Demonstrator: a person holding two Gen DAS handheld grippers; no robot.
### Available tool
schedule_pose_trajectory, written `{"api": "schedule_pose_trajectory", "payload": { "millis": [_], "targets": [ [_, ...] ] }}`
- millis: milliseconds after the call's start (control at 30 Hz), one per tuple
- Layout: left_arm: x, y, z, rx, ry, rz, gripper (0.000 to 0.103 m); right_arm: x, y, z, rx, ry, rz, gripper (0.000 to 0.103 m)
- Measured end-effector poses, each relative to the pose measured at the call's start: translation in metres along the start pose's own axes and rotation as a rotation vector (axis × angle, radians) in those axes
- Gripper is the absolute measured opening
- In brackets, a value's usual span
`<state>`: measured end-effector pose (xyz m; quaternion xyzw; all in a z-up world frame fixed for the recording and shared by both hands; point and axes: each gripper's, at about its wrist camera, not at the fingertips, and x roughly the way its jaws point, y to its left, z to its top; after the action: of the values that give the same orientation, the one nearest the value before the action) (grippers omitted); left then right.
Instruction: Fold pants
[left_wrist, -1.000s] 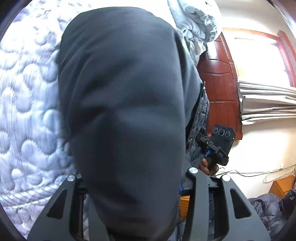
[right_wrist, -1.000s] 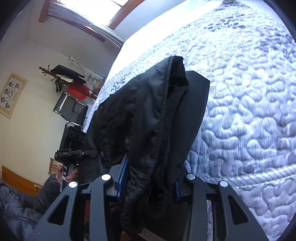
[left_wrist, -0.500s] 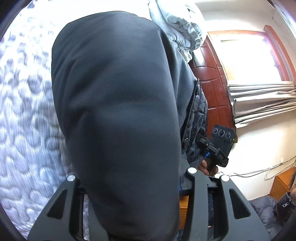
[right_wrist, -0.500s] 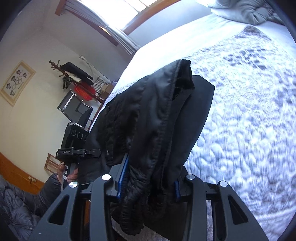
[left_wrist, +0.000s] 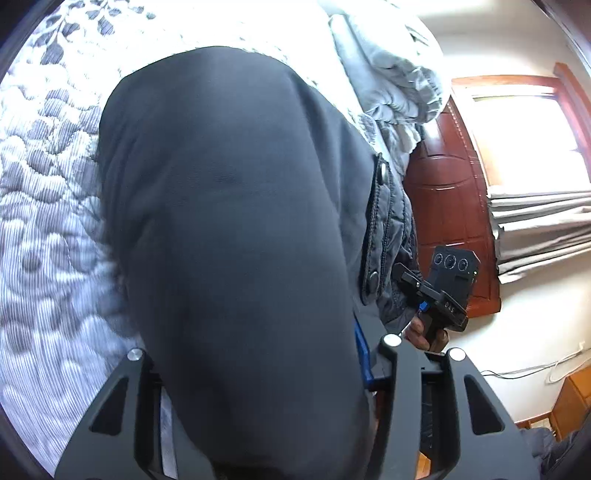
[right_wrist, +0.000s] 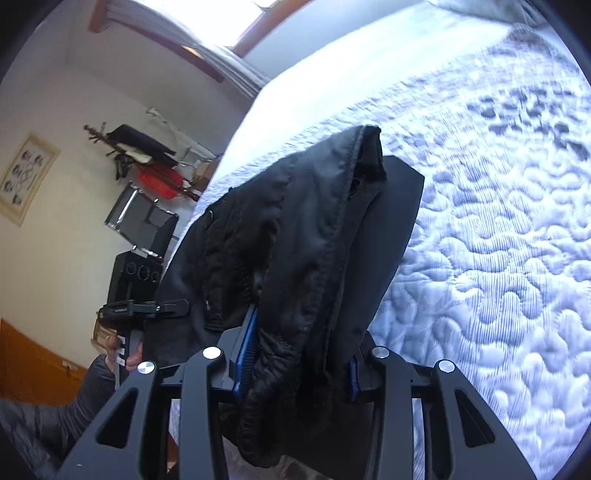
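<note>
Dark grey pants (left_wrist: 236, 229) drape over my left gripper (left_wrist: 251, 258) and hide its fingertips. Its jaws are opening, with the cloth still bunched between them against the blue pad (left_wrist: 362, 354). In the right wrist view the black waistband end of the pants (right_wrist: 306, 258) hangs through my right gripper (right_wrist: 314, 206), which is shut on it; one dark finger (right_wrist: 402, 199) shows past the cloth. Both grippers hold the pants above the quilted bed (right_wrist: 498, 258). Each camera sees the other gripper beside it, the right one (left_wrist: 443, 288) and the left one (right_wrist: 136, 295).
The white-blue quilt (left_wrist: 48, 221) spreads under and beyond the pants. A grey duvet (left_wrist: 391, 74) is heaped at the bed's far end by a red-brown wooden panel (left_wrist: 447, 221). A coat rack (right_wrist: 140, 155) and chair (right_wrist: 144, 221) stand off the bed.
Both grippers have carried the pants further over the bed; quilt and duvet have slid nearer. More blue pad shows beside the cloth in the left gripper. The right grip looks unchanged.
</note>
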<state>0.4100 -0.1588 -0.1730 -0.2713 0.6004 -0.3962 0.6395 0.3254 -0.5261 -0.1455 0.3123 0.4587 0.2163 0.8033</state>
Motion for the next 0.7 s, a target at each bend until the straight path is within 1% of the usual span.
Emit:
{"api": "schedule_pose_trajectory", "payload": {
  "millis": [100, 200, 233, 333, 367, 433, 500, 533, 567, 600, 633, 700],
  "targets": [
    [0.005, 0.004, 0.001, -0.017, -0.006, -0.018, 0.055, 0.003, -0.016, -0.002, 0.044, 0.000, 0.031, 0.042],
    [0.010, 0.004, -0.006, -0.012, -0.025, -0.015, 0.065, 0.003, -0.027, -0.007, 0.071, -0.007, 0.047, 0.045],
    [0.011, 0.004, -0.008, -0.016, -0.037, -0.018, 0.066, 0.002, -0.029, -0.009, 0.081, -0.012, 0.054, 0.046],
    [0.011, 0.005, -0.012, -0.029, -0.060, -0.032, 0.072, 0.002, -0.034, -0.012, 0.091, -0.023, 0.052, 0.050],
    [0.014, 0.001, -0.011, -0.032, -0.066, -0.021, 0.074, 0.003, -0.036, -0.011, 0.089, -0.025, 0.045, 0.051],
    [0.015, 0.002, -0.011, -0.025, -0.070, 0.024, 0.075, 0.005, -0.038, -0.011, 0.094, -0.029, 0.039, 0.057],
    [0.014, 0.002, -0.009, -0.030, -0.078, 0.039, 0.078, 0.005, -0.035, -0.010, 0.100, -0.035, 0.036, 0.058],
    [0.013, 0.003, -0.009, -0.039, -0.088, 0.045, 0.080, 0.003, -0.034, -0.011, 0.096, -0.039, 0.022, 0.061],
    [0.010, 0.004, -0.010, -0.051, -0.101, 0.062, 0.089, 0.001, -0.033, -0.011, 0.096, -0.044, 0.010, 0.063],
    [0.006, 0.008, -0.011, -0.062, -0.110, 0.082, 0.093, 0.000, -0.032, -0.012, 0.095, -0.049, -0.002, 0.065],
    [0.002, 0.009, -0.013, -0.079, -0.126, 0.108, 0.093, -0.004, -0.032, -0.015, 0.090, -0.058, -0.022, 0.070],
    [-0.007, 0.013, -0.016, -0.096, -0.137, 0.136, 0.095, -0.011, -0.033, -0.019, 0.090, -0.071, -0.049, 0.077]
  ]
}}
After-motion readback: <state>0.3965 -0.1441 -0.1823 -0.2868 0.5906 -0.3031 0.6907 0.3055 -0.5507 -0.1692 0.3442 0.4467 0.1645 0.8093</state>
